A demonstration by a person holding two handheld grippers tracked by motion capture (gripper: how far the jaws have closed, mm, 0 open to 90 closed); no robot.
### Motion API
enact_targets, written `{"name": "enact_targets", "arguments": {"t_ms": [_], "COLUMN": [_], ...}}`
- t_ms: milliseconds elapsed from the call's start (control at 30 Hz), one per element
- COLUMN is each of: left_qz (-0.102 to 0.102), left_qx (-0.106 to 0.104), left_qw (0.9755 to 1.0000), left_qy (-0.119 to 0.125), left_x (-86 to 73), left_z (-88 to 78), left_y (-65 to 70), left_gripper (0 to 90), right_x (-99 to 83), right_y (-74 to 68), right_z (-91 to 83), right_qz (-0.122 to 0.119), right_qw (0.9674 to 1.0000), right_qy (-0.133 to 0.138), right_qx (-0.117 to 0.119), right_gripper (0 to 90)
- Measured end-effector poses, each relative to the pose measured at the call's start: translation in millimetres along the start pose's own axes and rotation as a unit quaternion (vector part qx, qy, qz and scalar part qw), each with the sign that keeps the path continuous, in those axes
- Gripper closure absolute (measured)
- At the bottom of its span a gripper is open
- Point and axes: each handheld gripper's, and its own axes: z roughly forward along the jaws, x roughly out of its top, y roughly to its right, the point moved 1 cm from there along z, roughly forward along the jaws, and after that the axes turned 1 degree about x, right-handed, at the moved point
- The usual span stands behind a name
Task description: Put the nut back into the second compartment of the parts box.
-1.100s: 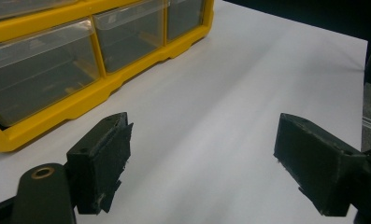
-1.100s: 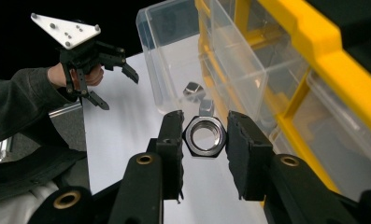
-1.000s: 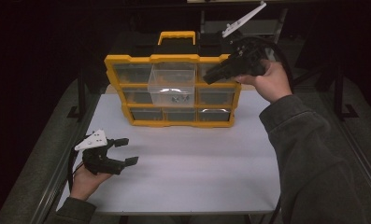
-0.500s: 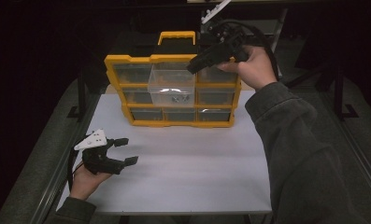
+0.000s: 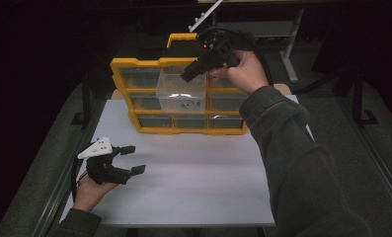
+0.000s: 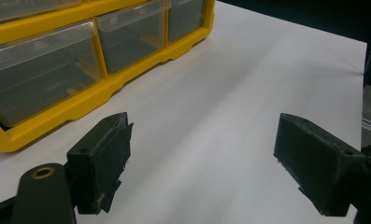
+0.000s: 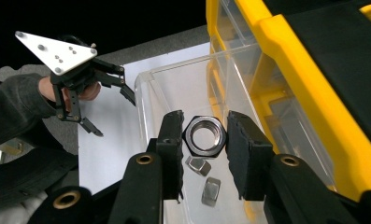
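Observation:
A yellow organizer (image 5: 134, 64) with clear drawers stands at the back of the white table (image 5: 198, 182). Its middle drawer (image 5: 181, 94) is pulled out. My right gripper (image 5: 186, 76) hovers over that drawer, angled down. In the right gripper view, the right gripper (image 7: 205, 122) is shut on a large steel hex nut (image 7: 204, 136), pads on its flats. Two smaller nuts (image 7: 198, 165) lie in the drawer (image 7: 148, 88) below. My left gripper (image 5: 134, 159) rests low at the table's left, open and with nothing between its pads (image 6: 103, 158).
The organizer's black lid and yellow handle (image 5: 181, 37) lie behind the right hand. Closed drawers (image 6: 38, 79) stand a short way ahead of the left gripper. A grey mat (image 5: 356, 163) borders the table on the right, and dark stands rise behind.
My right hand has carried its gripper leftward along the organizer's top, from the right-hand drawers to above the pulled-out middle drawer. The left gripper has stayed put.

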Motion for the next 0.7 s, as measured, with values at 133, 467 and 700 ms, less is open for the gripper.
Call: {"name": "enact_targets", "arguments": {"t_ms": [133, 467, 700], "left_qz": [0.003, -0.001, 0.001], "left_qx": [0.001, 0.0, -0.002], "left_qw": [1.0, 1.0, 1.0], "left_qy": [-0.002, 0.006, 0.009], "left_x": [-0.2, -0.4, -0.8], "left_z": [-0.5, -0.7, 0.2], "left_y": [-0.7, -1.0, -2.0], "left_gripper": [18.4, 18.5, 18.5], "right_x": [2.3, -3.8, -9.9], "right_y": [0.1, 6.0, 10.3], "right_z": [10.7, 31.9, 24.9], "right_qz": [0.002, 0.007, 0.019], "right_qw": [1.0, 0.9996, 0.9997], "right_qy": [-0.007, -0.026, -0.013], "right_qx": [-0.002, -0.003, 0.0], "right_gripper": [66.0, 63.1, 68.6]}}
